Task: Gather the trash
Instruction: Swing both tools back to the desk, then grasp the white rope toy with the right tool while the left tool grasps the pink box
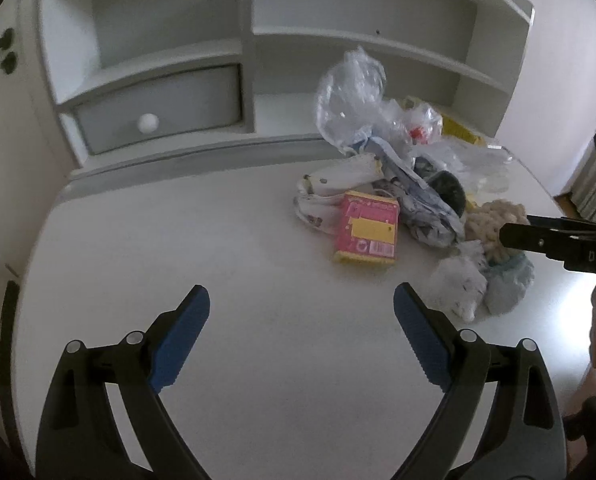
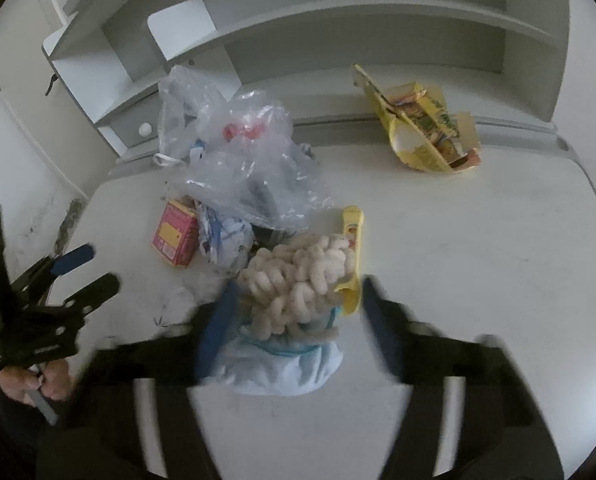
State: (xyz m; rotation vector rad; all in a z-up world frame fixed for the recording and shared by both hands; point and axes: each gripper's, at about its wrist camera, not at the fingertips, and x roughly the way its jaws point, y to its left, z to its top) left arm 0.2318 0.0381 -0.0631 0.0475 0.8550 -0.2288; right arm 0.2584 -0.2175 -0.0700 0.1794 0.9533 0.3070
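**a:** so which side are we on for the next grab? our right hand-held gripper [image 2: 296, 312] sits right over the cream knotted yarn bundle [image 2: 298, 276], jaws spread wide with one blue pad on each side of it. nothing pinched yet as far as we can tell, and that view is smeared with motion so we can't say whether the pads touch it.

**b:** yeah, the right one is way nearer. our left hand-held gripper [image 1: 302, 308] is also wide open, holding nothing, hovering over bare bench [image 1: 218, 264]. from there the trash pile lies ahead and to the right, well apart from its tips.

**a:** the bundle lies on a pale blue soft thing [image 2: 282, 364], at the near edge of the heap. its long axis looks like it runs roughly away from us, so our jaws straddle it across the short way. good for closing, we think.

**b:** what does each view give us though? the right wrist shows the torn yellow carton [image 2: 426, 136] back by the shelf unit [image 2: 338, 24] and the yellow handled thing [image 2: 352, 256] just beside the bundle. the left view mostly hides both behind the clear plastic bags [image 1: 350, 92].

**a:** and the left one shows the pink and yellow box [image 1: 368, 228] face on, plus the white crumpled wads [image 1: 456, 284] near the blue thing, which the right view barely shows. it also catches the right gripper coming in side on at the bundle.
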